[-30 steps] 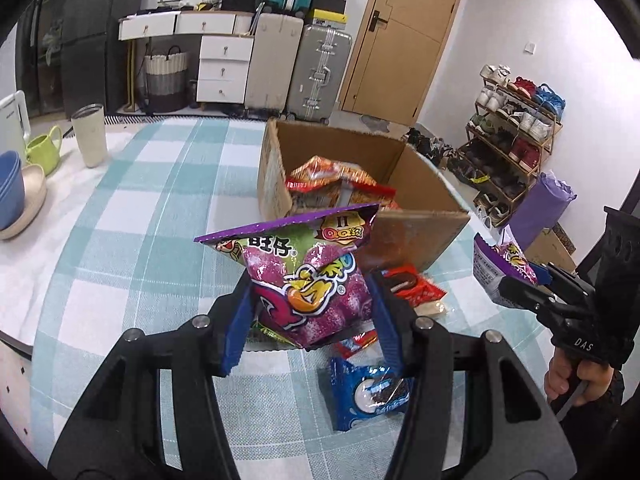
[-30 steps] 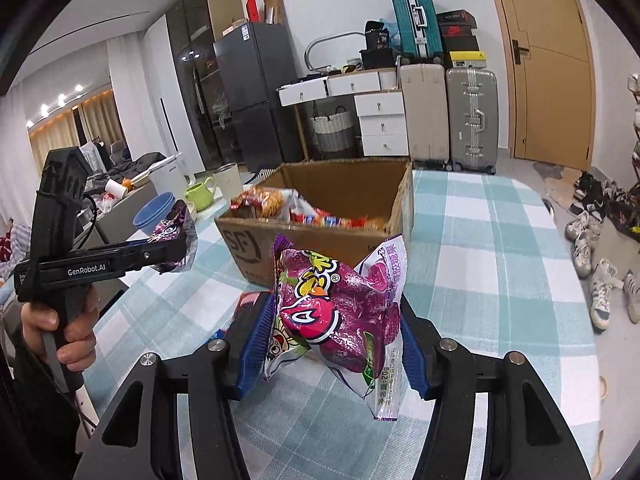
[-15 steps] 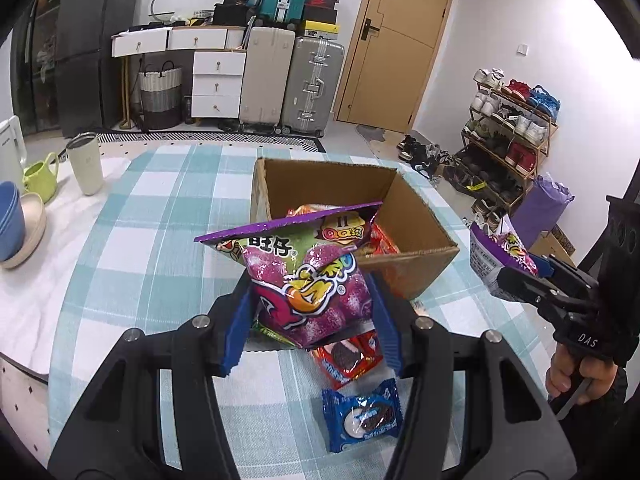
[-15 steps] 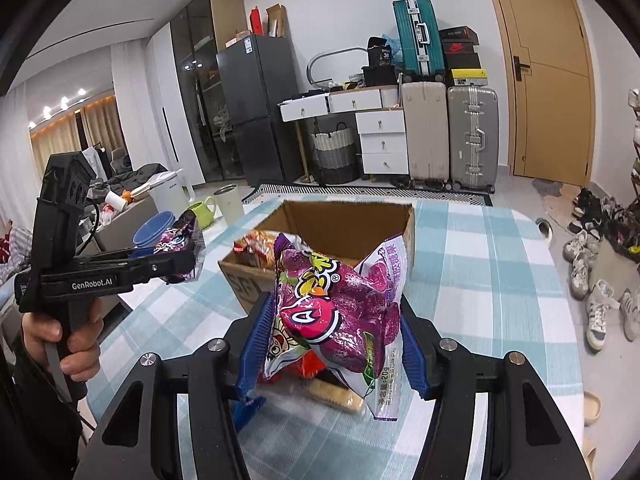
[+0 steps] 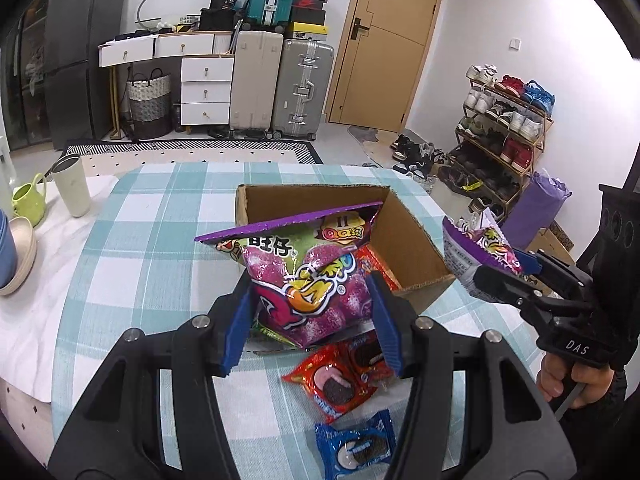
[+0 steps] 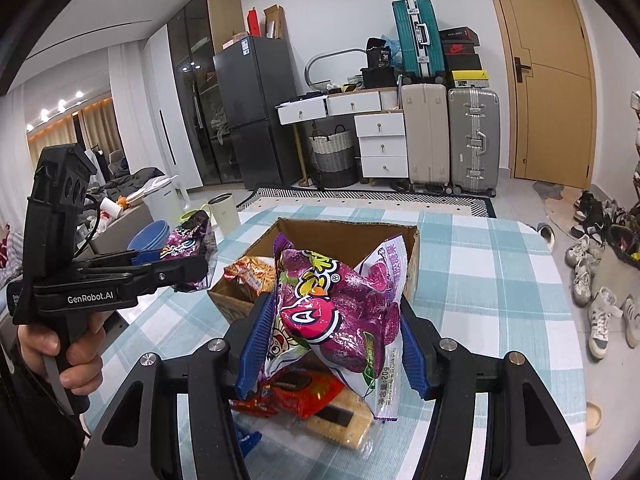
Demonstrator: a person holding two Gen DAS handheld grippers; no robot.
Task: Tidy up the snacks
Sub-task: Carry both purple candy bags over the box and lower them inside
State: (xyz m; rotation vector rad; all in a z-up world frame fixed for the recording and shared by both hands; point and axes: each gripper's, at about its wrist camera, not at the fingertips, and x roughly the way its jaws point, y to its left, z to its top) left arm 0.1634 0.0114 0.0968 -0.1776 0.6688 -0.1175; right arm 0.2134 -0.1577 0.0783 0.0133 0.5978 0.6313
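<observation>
My left gripper (image 5: 312,320) is shut on a purple candy bag (image 5: 304,276) and holds it above the table, just in front of the open cardboard box (image 5: 416,248). My right gripper (image 6: 332,340) is shut on a second purple candy bag (image 6: 336,304), also raised in front of the box (image 6: 412,264). Each gripper shows in the other's view, the right one (image 5: 516,276) and the left one (image 6: 188,260). An orange snack bag (image 6: 252,272) lies inside the box. Red (image 5: 340,376) and blue (image 5: 356,448) cookie packs lie on the table below.
The table has a checked cloth (image 5: 140,248). A cream tumbler (image 5: 74,184), green mug (image 5: 28,200) and stacked bowls (image 5: 12,256) stand at its left. A wafer pack (image 6: 340,424) lies under my right gripper. Suitcases, drawers and a shoe rack stand beyond.
Both grippers have risen with their bags; the box and the table look lower and farther. More cookie packs have come into view beneath them.
</observation>
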